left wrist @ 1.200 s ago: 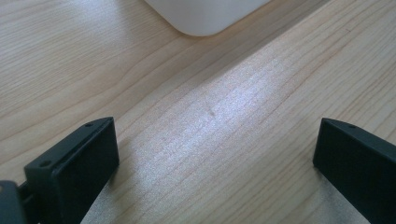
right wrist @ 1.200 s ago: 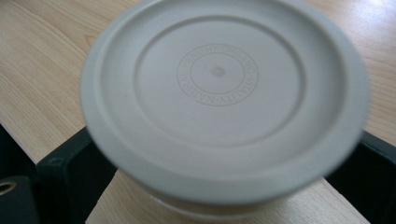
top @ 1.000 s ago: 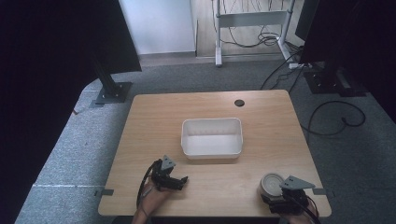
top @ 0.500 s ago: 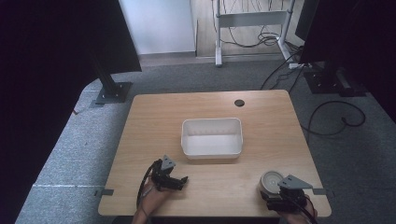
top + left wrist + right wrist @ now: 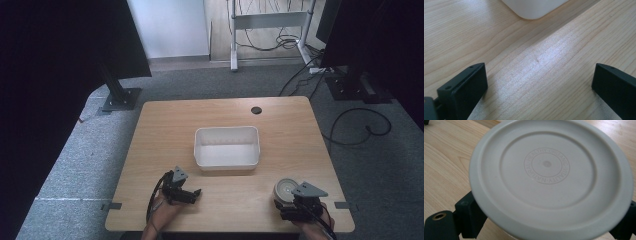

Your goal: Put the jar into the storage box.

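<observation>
White tub (image 5: 227, 146) sits mid-bench (image 5: 165, 120). Left tool (image 5: 188, 194) lies near-left of the tub, jaws wide apart, holding nothing. Right tool (image 5: 289, 209) near-right of the tub; its jaws flank a round lid (image 5: 549, 177), contact hidden under the rim, so grip unclear.

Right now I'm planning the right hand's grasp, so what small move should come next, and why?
Probably close the right gripper on the round lidded container. Its fingers already flank the container below the lid's rim, it sits on the table near the front right corner, and the white bin stands empty.
</observation>
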### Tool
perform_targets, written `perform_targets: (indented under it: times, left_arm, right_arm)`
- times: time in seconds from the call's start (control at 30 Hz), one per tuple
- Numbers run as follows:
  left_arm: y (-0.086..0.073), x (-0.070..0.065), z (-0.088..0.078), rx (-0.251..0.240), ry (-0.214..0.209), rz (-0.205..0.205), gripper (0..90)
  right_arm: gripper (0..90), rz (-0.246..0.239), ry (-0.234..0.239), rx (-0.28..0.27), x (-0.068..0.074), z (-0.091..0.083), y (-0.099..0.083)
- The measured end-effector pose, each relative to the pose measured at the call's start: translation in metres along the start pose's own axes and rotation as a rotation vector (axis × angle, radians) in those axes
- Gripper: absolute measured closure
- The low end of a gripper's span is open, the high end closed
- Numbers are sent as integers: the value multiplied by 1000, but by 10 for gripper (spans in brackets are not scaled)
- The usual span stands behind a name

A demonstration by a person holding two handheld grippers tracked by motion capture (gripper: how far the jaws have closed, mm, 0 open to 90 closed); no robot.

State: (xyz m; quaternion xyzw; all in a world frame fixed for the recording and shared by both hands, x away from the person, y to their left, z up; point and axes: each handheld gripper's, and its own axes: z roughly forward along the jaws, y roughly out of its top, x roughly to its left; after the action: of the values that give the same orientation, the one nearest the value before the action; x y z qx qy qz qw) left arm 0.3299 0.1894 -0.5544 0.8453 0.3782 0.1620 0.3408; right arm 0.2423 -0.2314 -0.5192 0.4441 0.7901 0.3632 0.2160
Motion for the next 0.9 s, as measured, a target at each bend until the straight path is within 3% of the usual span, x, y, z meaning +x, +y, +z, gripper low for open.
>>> perform_targets:
  times: [0.9]
  left_arm:
    - [0, 0, 0, 1, 0, 1, 0]
  right_arm:
    - [96, -17, 27, -34, 14, 21, 31]
